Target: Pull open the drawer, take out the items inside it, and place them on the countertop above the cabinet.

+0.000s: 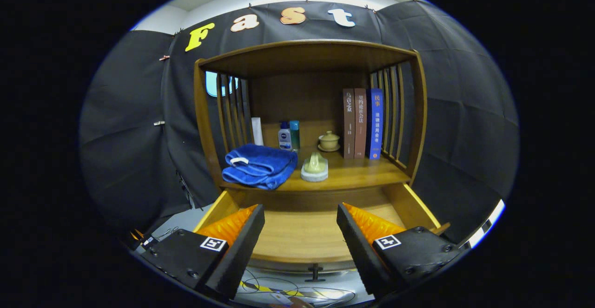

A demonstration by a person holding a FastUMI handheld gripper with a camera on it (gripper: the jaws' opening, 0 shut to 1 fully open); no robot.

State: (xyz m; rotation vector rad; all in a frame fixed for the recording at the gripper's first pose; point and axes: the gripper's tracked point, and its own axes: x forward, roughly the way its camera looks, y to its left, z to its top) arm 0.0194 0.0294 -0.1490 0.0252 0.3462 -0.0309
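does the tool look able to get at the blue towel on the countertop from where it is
Probably yes. The tool is open above the pulled-out drawer, and the blue towel lies at the countertop's front edge, just beyond its fingers, with nothing in between.

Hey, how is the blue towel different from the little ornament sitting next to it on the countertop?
The blue towel is soft, folded and lies flat and wide; the ornament is hard, pale and stands upright on a small base. The towel is far larger and reaches the countertop front edge. Both sit on the countertop above the open drawer, beyond the gripper, whose fingers are open and hold nothing.
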